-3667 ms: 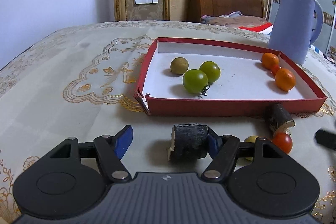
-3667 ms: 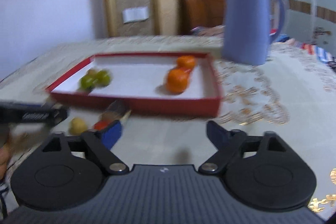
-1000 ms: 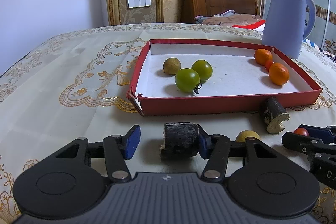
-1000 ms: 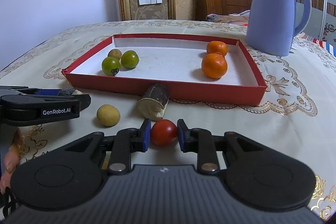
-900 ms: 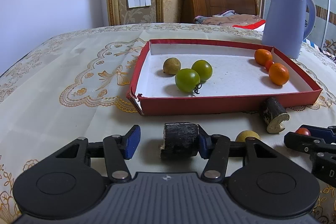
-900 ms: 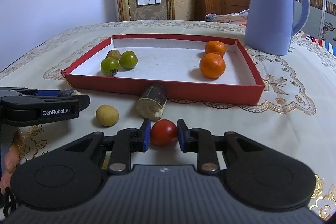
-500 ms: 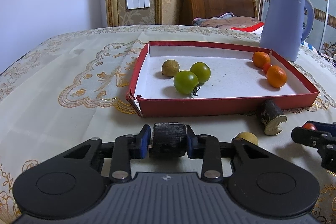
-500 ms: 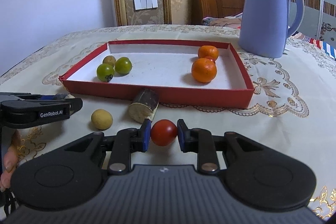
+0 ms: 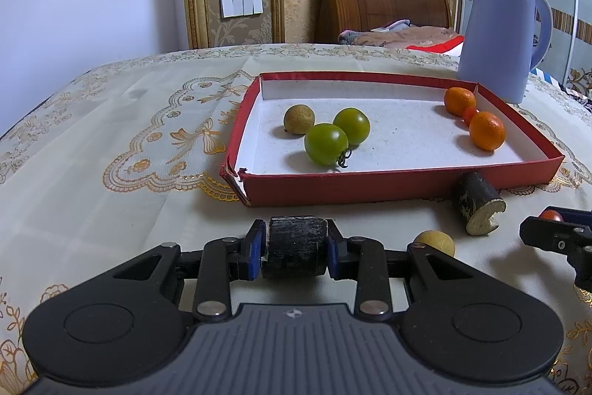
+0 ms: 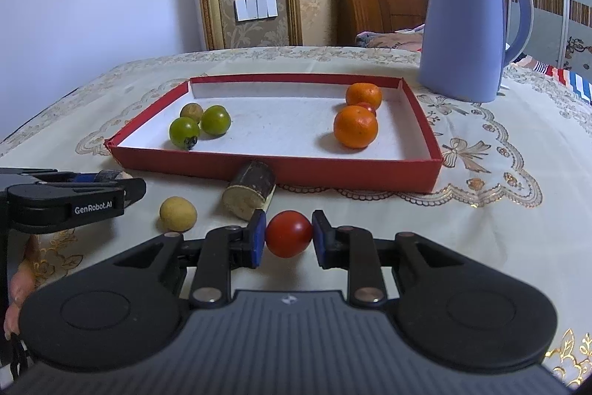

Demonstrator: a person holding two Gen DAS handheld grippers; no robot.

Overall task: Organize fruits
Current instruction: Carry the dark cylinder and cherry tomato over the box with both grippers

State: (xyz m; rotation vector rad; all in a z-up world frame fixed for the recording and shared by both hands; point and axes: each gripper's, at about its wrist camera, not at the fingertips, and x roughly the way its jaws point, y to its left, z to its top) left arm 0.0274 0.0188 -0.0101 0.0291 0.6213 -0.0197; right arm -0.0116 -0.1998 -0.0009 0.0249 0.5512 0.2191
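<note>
Both wrist views look low and near across the table — sharing the red tray (image 9: pixel 407 182) ahead.

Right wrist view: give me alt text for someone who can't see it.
The right tongs grip a red cherry tomato just above the tablecloth. Behind sits a red tray holding green tomatoes and oranges, with a dark sugarcane piece and a yellow longan lying outside it.

You've got 2 green tomatoes (image 9: pixel 326 144), 2 oranges (image 9: pixel 486 130), 2 red tomatoes (image 10: pixel 289 234) (1 in the tray at 1 o'clock, btwn the oranges), 2 small tan round fruits (image 10: pixel 178 213), 2 dark stubby cane pieces (image 9: pixel 476 201), 1 red tray (image 9: pixel 370 186), 1 blue jug (image 10: pixel 464 28).
</note>
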